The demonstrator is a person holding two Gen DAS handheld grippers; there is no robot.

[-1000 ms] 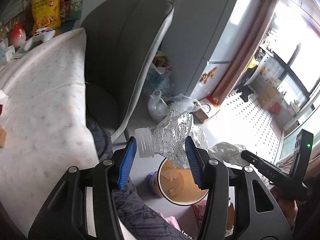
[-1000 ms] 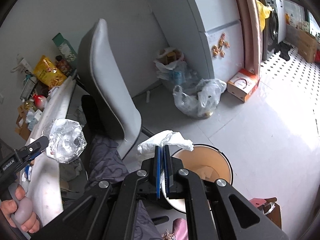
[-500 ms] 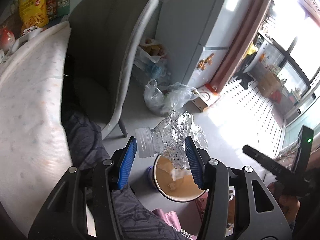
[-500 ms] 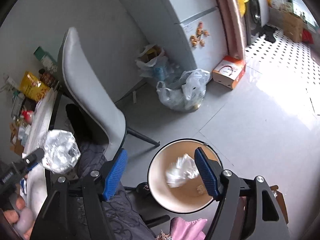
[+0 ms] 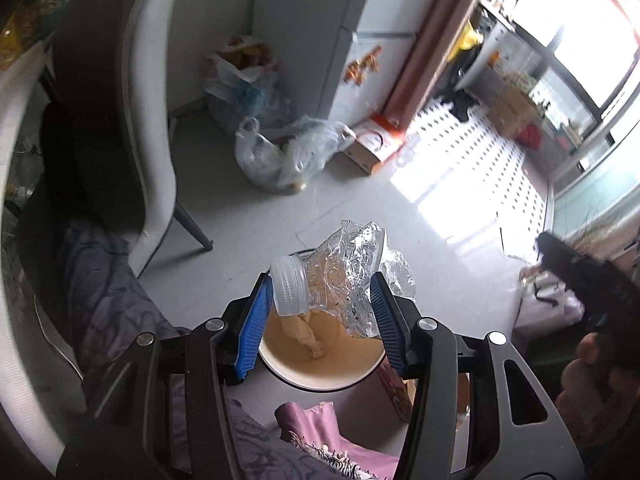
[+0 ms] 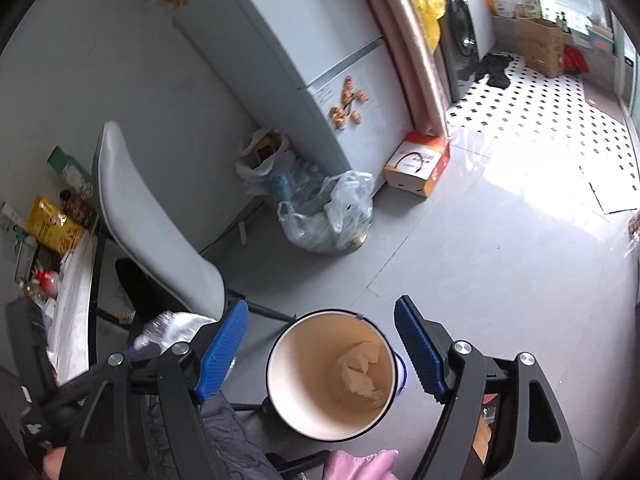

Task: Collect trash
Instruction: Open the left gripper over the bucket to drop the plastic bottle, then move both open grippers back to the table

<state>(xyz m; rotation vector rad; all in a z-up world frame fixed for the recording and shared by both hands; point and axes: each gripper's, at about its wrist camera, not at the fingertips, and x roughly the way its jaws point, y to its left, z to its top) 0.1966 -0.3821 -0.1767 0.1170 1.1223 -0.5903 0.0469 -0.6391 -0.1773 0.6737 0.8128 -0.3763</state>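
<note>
My left gripper (image 5: 320, 320) is shut on a crushed clear plastic bottle (image 5: 336, 276) with a white cap, held right above the round trash bin (image 5: 320, 376). The bin has a white rim and tan inside; a crumpled white tissue (image 5: 306, 336) lies in it. In the right wrist view my right gripper (image 6: 324, 356) is open and empty above the same bin (image 6: 320, 428), with the tissue (image 6: 360, 368) at the bottom. The bottle (image 6: 172, 330) shows at the left there, partly hidden behind the gripper body.
A grey chair (image 6: 156, 236) stands left of the bin beside a cloth-covered table (image 6: 74, 300). Filled plastic bags (image 6: 328, 216) and an orange-white box (image 6: 418, 164) lie by the fridge (image 6: 320, 60). My legs and a pink cloth (image 5: 320, 436) are below the bin.
My right gripper opened and dropped the white tissue into the bin. My left gripper carried the crushed bottle from near the table to right above the bin.
</note>
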